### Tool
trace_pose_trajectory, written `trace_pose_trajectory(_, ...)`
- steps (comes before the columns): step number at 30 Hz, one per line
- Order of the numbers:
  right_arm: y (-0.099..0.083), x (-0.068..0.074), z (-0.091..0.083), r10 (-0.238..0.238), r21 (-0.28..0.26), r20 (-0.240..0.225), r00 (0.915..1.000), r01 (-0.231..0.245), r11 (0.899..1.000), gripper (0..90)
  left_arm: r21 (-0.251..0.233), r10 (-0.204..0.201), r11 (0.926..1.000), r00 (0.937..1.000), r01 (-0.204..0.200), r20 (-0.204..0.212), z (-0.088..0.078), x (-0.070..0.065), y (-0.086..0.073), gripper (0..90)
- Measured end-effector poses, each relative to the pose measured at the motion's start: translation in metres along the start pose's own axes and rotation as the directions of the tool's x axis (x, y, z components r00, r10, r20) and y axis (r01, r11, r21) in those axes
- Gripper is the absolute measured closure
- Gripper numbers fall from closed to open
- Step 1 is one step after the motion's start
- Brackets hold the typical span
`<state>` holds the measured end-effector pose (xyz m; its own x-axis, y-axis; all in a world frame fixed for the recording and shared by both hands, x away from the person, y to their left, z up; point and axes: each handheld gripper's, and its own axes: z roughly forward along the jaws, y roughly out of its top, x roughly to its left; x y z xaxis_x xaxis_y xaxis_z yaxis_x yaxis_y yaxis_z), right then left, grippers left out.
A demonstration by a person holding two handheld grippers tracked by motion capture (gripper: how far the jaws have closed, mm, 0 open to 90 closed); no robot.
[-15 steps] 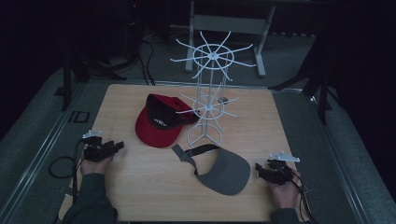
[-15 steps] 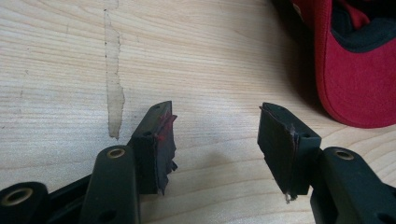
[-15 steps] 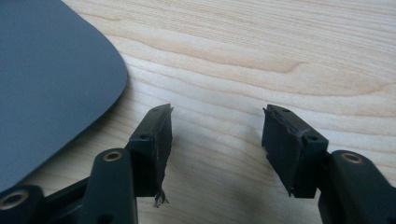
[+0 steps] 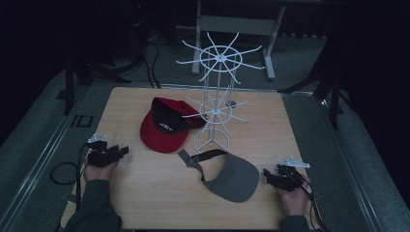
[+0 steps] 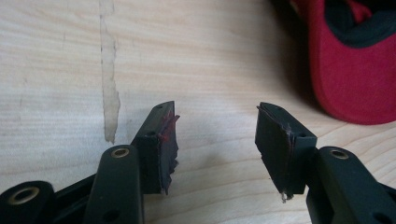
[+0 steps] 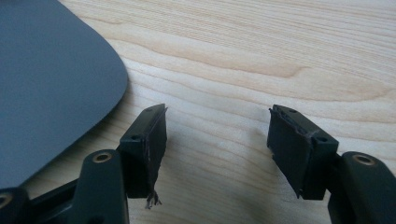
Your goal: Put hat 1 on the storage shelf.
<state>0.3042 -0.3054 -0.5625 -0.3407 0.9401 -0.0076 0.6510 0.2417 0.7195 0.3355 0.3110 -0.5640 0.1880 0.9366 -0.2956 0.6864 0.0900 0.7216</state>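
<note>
A red and black cap (image 4: 166,124) lies on the wooden table (image 4: 145,193) left of a white wire rack (image 4: 216,104). A grey visor (image 4: 233,178) with a strap lies in front of the rack. My left gripper (image 4: 121,152) rests at the table's left edge, open, nothing between its jaws. In the left gripper view the gripper (image 5: 215,133) points toward the red cap (image 5: 355,74) at upper right. My right gripper (image 4: 267,174) sits at the right front, open and empty. In the right gripper view the gripper (image 6: 217,135) has the grey visor brim (image 6: 51,88) just to its left.
The rack's wire arms stick out at two heights over the table's middle. A pale scuff (image 5: 109,88) marks the wood ahead of the left gripper. A metal stand (image 4: 237,24) and cables (image 4: 154,67) sit on the dark floor behind the table.
Both grippers and both hats sit where they were half a second ago; no visible movement.
</note>
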Motion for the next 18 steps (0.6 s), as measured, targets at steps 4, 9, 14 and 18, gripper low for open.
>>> trace_pose_trajectory(4,0.000,0.000,0.001,-0.002,-0.003,-0.002,1.0000,0.002,1.000,35.2,-0.022,0.007,0.9997,0.9999,-0.006,0.009,-0.005,-0.002,0.006,48.7)
trace_pose_trajectory(9,0.000,0.001,0.001,-0.002,-0.005,-0.002,1.0000,0.002,1.000,34.4,-0.026,0.043,0.9988,0.9989,-0.042,0.018,-0.007,-0.007,0.016,49.3)
trace_pose_trajectory(14,0.000,0.001,0.001,-0.004,-0.007,-0.002,1.0000,0.004,1.000,33.5,-0.029,0.069,0.9972,0.9974,-0.068,0.022,-0.007,-0.012,0.030,50.8)
trace_pose_trajectory(18,-0.001,0.001,0.001,-0.003,-0.007,-0.002,1.0000,0.003,1.000,33.1,-0.023,0.109,0.9939,0.9939,-0.108,0.021,-0.006,-0.017,0.043,52.2)
